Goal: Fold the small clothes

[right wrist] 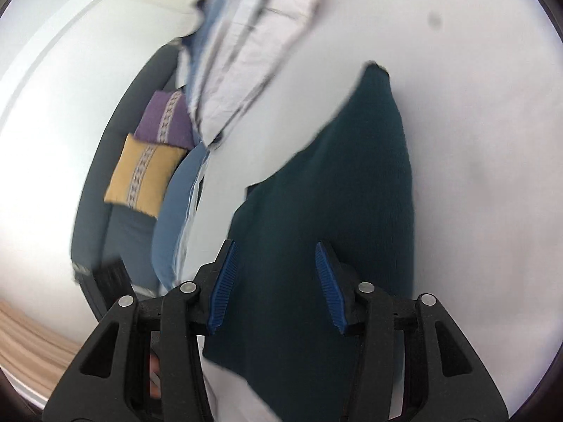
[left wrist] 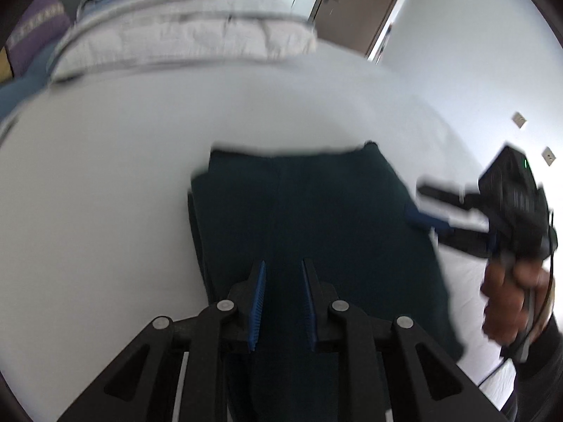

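Two claws hang above a dark green garment lying folded flat on the white bed. Left claw is slightly parted, empty; right claw gapes wider, empty. Only the left view shows the hand; only the right shows cushions (purple, yellow) beyond.

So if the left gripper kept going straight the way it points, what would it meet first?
Most likely the dark green garment lying on the white bed; the left gripper points down at it, though blur leaves depth unclear.

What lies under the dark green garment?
The dark green garment lies flat on the white bed sheet, which shows all around it. Anything directly beneath is covered.
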`<state>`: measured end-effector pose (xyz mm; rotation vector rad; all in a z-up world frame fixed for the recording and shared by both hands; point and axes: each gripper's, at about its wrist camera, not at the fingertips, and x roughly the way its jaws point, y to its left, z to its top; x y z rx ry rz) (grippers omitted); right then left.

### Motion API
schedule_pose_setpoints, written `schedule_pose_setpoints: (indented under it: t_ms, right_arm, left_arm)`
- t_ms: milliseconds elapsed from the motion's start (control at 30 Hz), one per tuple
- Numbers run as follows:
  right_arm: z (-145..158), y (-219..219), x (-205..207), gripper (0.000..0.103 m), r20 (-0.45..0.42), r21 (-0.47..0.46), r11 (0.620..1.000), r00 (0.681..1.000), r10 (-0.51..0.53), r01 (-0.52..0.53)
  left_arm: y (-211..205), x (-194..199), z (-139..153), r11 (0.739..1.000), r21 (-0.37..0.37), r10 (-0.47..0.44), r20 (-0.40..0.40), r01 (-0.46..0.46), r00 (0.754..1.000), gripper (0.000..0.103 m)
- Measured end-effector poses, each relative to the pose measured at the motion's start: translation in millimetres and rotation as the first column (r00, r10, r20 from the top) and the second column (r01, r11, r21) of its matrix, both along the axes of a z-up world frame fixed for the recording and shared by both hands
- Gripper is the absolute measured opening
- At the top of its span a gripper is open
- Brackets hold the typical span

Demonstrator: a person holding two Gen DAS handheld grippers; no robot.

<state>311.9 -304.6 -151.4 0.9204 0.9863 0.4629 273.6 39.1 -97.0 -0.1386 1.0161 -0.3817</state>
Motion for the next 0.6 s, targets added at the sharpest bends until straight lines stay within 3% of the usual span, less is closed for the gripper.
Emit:
schedule_pose_setpoints:
  t_ms: [200,300,467,600]
  right_arm:
    - [-31.4,-19.3,57.5,0.04,-0.065,0.053,0.997,0.996,-0.054,0.057]
    - [-35.3,-22.6,55.7,0.041,-0.043,0.09,0.994,0.997,-0.058,0.062]
    - [-18.1,-31.7,8.2,0.041,0.019,0.145,0.989,1.0,-0.019,0.016]
    - [-1.5,-25.7,-56.0,0.043,0.035,0.151,0.987,0.998,0.046,-0.051]
  left_arm:
    - [5.8,-3.4,-13.2,1.0,-0.003,-0.028,0.029,0.029,0.999,0.021]
    - [3.9,-3.8,-16.9,0.999,-0.006,-0.038,0.042,0.038,0.998,0.021]
    - [3.9,2.4,-21.7,0.999,-0.029,-0.042,0.047,0.043,0.998,0.021]
    - [4.1,1.0,-21.7,0.999,-0.025,-0.041,0.046,0.043,0.998,0.021]
